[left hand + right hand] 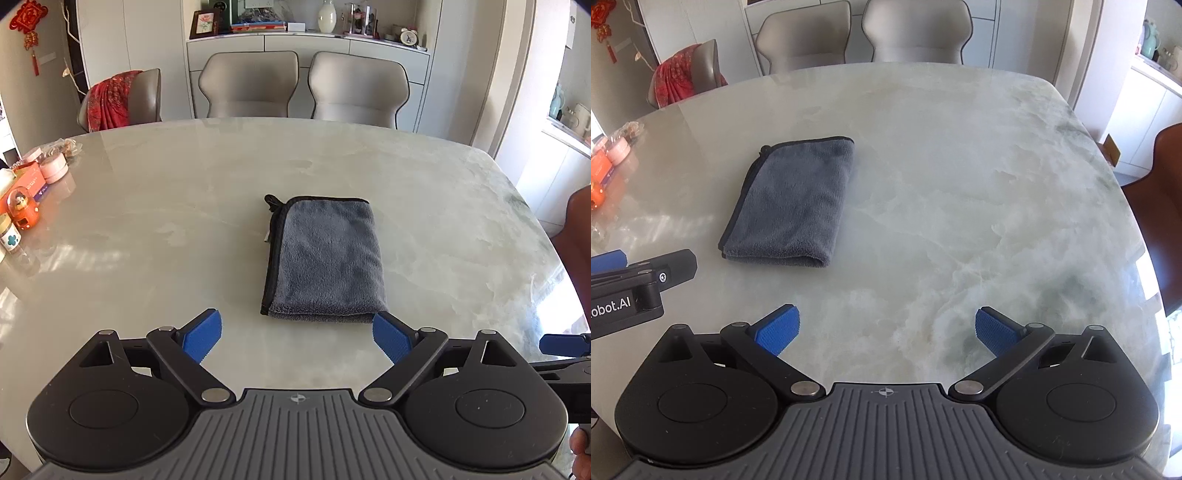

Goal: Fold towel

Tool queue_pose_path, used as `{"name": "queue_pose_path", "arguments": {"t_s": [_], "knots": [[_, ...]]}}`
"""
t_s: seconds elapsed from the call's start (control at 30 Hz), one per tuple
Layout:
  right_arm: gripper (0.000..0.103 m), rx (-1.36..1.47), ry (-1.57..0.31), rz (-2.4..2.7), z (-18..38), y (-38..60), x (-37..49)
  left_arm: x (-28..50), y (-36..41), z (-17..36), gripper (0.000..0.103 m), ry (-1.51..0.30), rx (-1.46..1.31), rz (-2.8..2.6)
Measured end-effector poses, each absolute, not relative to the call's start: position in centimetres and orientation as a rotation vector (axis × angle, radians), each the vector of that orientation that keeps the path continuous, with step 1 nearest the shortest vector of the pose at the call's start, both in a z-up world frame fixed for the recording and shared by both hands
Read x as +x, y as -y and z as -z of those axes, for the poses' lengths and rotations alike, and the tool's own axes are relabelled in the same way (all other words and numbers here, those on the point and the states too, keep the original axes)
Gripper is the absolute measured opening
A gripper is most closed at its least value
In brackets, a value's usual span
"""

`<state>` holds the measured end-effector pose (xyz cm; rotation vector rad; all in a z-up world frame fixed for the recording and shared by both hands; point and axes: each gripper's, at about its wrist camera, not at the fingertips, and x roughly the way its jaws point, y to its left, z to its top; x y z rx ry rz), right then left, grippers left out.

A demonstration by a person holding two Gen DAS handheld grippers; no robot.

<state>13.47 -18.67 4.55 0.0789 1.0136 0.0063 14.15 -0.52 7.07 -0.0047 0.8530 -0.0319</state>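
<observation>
Towel (325, 258) lies folded into a compact grey rectangle on the pale marbled counter (147, 206), its black-bound edges stacked along the left side and a small loop poking out at the far left corner. The folded, rounded edge runs along its near end and right side.

The left tool (297, 338) hovers just short of the towel's near edge with its blue pads spread wide apart, holding nothing; its right pad (391, 341) sits close to the towel's near right corner, though whether it touches cannot be told. The right tool (886, 330) is also spread wide and empty, over bare counter to the right of the towel (792, 201) and nearer than it. In the right wrist view the left tool's black body shows at the left edge, near the towel's near left corner.

At the counter's far left edge stand a pink round box (55, 170), an orange toy (24, 210) and some small packets. Two grey chairs (247, 85) face the far side, and a third chair holds a red patterned cloth (110, 98). Part of a person's arm (578, 236) enters at the right of the left wrist view.
</observation>
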Motion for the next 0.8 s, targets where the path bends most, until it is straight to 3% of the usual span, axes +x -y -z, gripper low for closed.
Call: {"name": "queue_pose_path", "arguments": {"t_s": [0.3, 0.8], "knots": [[0.103, 0.115, -1.113, -0.001, -4.8, 19.8, 14.6, 14.0, 1.0, -8.1, 0.098, -0.831, -0.001, 0.013], [0.103, 0.026, -1.011, 0.088, -6.7, 16.7, 14.5, 16.2, -1.6, -8.4, 0.098, -0.814, -0.040, 0.086]]}}
